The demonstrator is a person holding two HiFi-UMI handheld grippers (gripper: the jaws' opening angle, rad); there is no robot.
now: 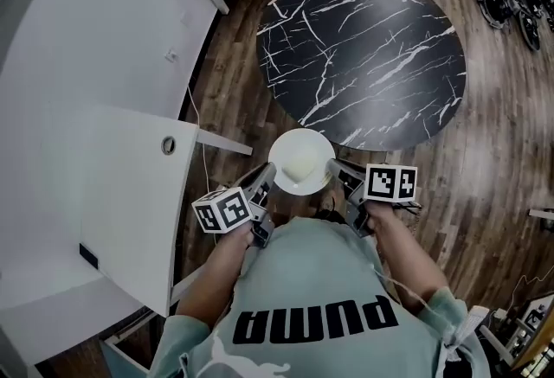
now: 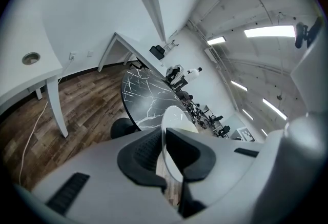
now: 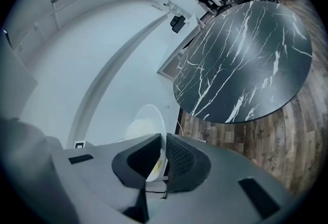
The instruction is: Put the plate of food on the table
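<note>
Wood floor, white desk [image 1: 104, 195] leftward; left gripper [image 1: 268, 176] clamped on plate [image 1: 303, 139] rim; right gripper [image 1: 334, 169] pinching the opposite edge, presumably to keep the food [image 1: 297, 167] level; plate held in the air, just short of marble table [image 1: 363, 56].

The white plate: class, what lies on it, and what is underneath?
On the plate lies a pale food mound. Around it shows wooden floor; what is directly below is covered.

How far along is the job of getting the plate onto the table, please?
Done: the plate is lifted, its rim clamped on either side by the left gripper and right gripper. In hand: it is held over the floor, just short of the marble table. Left: set it down there and release.
</note>
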